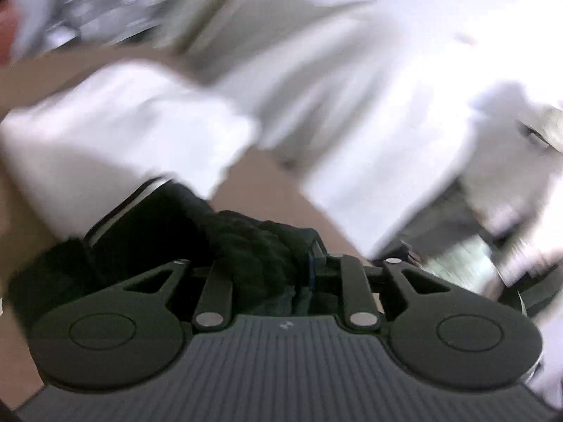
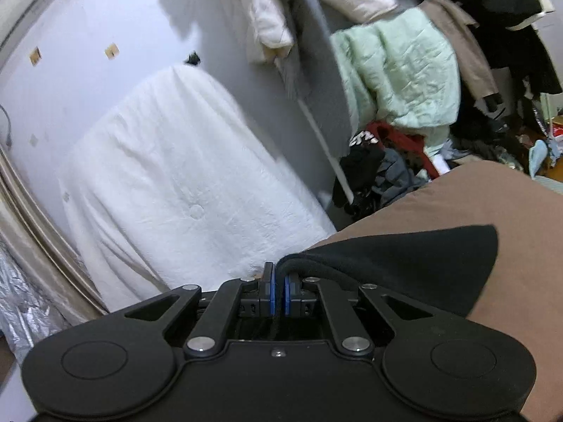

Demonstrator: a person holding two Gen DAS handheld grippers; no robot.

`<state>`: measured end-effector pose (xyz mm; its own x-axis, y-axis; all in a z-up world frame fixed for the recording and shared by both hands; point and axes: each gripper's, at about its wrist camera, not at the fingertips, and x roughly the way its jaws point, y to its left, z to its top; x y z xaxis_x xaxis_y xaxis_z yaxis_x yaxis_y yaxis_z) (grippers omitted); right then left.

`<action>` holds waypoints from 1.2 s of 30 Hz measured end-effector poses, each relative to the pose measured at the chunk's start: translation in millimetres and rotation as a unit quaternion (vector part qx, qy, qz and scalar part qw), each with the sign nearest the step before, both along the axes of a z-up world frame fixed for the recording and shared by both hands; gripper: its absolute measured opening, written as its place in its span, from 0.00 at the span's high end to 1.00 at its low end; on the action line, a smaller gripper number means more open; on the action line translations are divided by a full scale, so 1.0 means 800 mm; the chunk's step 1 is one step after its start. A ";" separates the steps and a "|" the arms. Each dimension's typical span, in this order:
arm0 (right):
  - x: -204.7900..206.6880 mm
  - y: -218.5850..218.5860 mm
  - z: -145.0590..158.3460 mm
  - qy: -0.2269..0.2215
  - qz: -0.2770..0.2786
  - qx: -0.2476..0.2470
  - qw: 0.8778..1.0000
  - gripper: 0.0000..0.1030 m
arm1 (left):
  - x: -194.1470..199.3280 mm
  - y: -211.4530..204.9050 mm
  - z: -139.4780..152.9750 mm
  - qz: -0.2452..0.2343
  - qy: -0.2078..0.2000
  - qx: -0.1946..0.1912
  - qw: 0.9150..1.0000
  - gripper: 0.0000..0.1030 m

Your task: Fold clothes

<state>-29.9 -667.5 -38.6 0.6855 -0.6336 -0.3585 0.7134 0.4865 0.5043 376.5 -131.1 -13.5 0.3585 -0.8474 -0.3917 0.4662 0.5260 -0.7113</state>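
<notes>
A black garment (image 2: 415, 263) lies on the brown bed sheet (image 2: 510, 211). My right gripper (image 2: 278, 293) is shut on a rolled edge of it, with the cloth pinched between the blue pads (image 2: 269, 293). In the blurred left wrist view the black garment (image 1: 183, 239) is bunched over my left gripper (image 1: 281, 267). The cloth hides the left finger; only a blue pad (image 1: 311, 267) shows beside it. The gripper seems shut on the cloth.
A white cover (image 2: 176, 183) drapes over something against the wall. A pile of clothes (image 2: 404, 161) and a pale green quilt (image 2: 397, 66) lie beside the bed. White bedding (image 1: 123, 130) lies on the brown sheet (image 1: 260, 183) in the left view.
</notes>
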 end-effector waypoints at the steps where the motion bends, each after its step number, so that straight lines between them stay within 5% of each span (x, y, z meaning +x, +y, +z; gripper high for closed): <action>1: -0.024 0.017 -0.013 -0.009 0.003 0.004 1.000 0.93 | -0.002 0.014 -0.016 -0.006 0.013 -0.001 1.000 0.78; 5: -0.098 0.058 -0.089 -0.010 0.027 0.040 0.999 0.94 | 0.001 0.049 -0.120 0.038 0.152 0.014 0.988 0.78; 7: -0.099 0.066 -0.118 0.033 0.037 0.043 0.998 0.94 | 0.001 0.057 -0.145 0.043 0.167 0.031 0.984 0.78; 11: -0.068 0.072 -0.131 0.105 0.065 0.020 0.992 0.94 | 0.006 0.052 -0.110 0.065 0.117 0.004 0.991 0.79; 14: -0.054 0.075 -0.086 0.096 0.098 -0.053 0.989 0.94 | 0.007 0.048 -0.093 0.081 0.072 -0.078 0.991 0.79; 16: -0.060 0.075 -0.048 0.065 0.114 -0.089 0.987 0.94 | 0.013 0.042 -0.093 0.072 0.056 -0.093 0.991 0.79; 19: -0.093 0.071 -0.009 0.026 0.139 -0.095 0.985 0.94 | 0.010 0.049 -0.107 0.022 0.080 -0.050 0.995 0.79; 21: -0.125 0.081 -0.017 0.029 0.164 -0.078 0.983 0.94 | -0.004 0.066 -0.118 0.017 0.129 -0.002 0.991 0.78; 22: -0.142 0.087 -0.035 0.035 0.184 -0.058 0.981 0.94 | -0.010 0.070 -0.130 0.023 0.162 0.026 0.986 0.73; 23: -0.155 0.092 -0.058 0.046 0.203 -0.034 0.978 0.94 | -0.010 0.068 -0.141 0.038 0.191 0.057 0.979 0.54; 26: -0.166 0.113 -0.150 0.120 0.239 -0.001 0.963 0.94 | -0.008 0.060 -0.155 0.082 0.224 0.135 0.962 0.53; 28: -0.163 0.109 -0.200 0.143 0.230 0.029 0.962 0.94 | -0.017 0.060 -0.144 0.102 0.214 0.135 0.962 0.53; 31: -0.163 0.090 -0.229 0.103 0.215 0.069 0.969 0.94 | -0.032 0.061 -0.115 0.145 0.177 0.141 0.963 0.52; 33: -0.161 0.083 -0.223 0.110 0.215 0.051 0.969 0.94 | -0.050 0.063 -0.088 0.181 0.116 0.145 0.966 0.50; 36: -0.166 0.075 -0.205 0.067 0.210 0.043 0.975 0.94 | -0.086 0.070 -0.050 0.254 -0.005 0.163 0.953 0.34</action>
<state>-163.1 -607.5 -202.4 0.8214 -0.2719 -0.5013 0.5230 0.7097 0.4719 308.0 -75.4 -53.6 0.6956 -0.3972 -0.5986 0.0989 0.8783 -0.4678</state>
